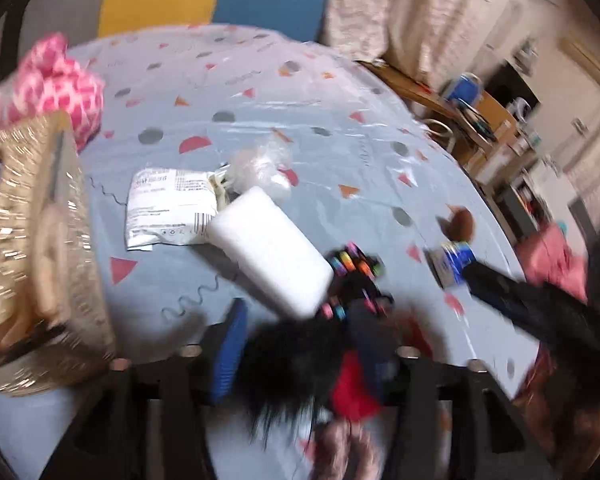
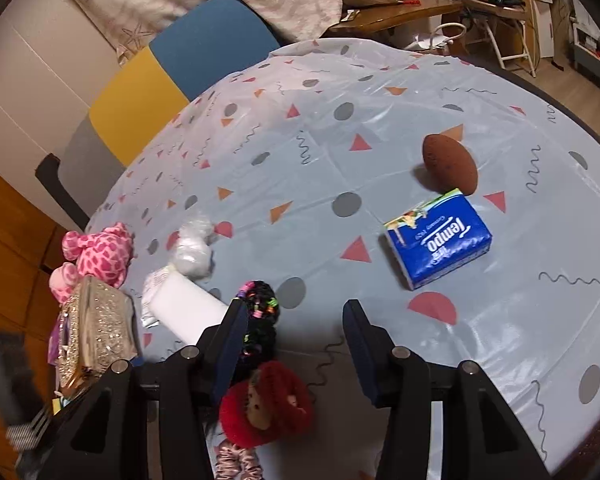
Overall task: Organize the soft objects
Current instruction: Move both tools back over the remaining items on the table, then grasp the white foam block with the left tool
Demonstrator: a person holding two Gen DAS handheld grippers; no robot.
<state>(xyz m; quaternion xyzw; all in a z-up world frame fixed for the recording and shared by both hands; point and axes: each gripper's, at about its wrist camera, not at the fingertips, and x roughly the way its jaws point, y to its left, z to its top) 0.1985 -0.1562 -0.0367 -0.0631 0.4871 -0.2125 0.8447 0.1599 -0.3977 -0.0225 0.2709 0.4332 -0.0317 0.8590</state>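
White foam block (image 2: pixel 184 312) on table (image 2: pixel 380 128): black scrunchie (image 2: pixel 260 312) touching, red scrunchie (image 2: pixel 266 400) nearer, tissue pack (image 2: pixel 438 238) well apart. Right fingers (image 2: pixel 296 352) released; left fingers (image 1: pixel 228 360) blurred, state untellable.

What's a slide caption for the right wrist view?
Open right gripper above patterned tablecloth, Tempo tissue pack and brown sponge ahead.

The round table (image 2: pixel 380 128) carries one blue tissue pack (image 2: pixel 438 238), with one brown foam ball (image 2: pixel 450 164) just behind it. Left of the pack lie one white foam block (image 2: pixel 188 312), one printed white packet (image 1: pixel 168 208) and one clear plastic bag (image 2: pixel 192 250). Three scrunchies sit near the block: one black with coloured beads (image 2: pixel 260 312), one red (image 2: pixel 268 400), one pink satin (image 2: pixel 238 464). One pink spotted plush toy (image 2: pixel 100 254) and one glittery gold basket (image 2: pixel 96 328) stand at the far left.
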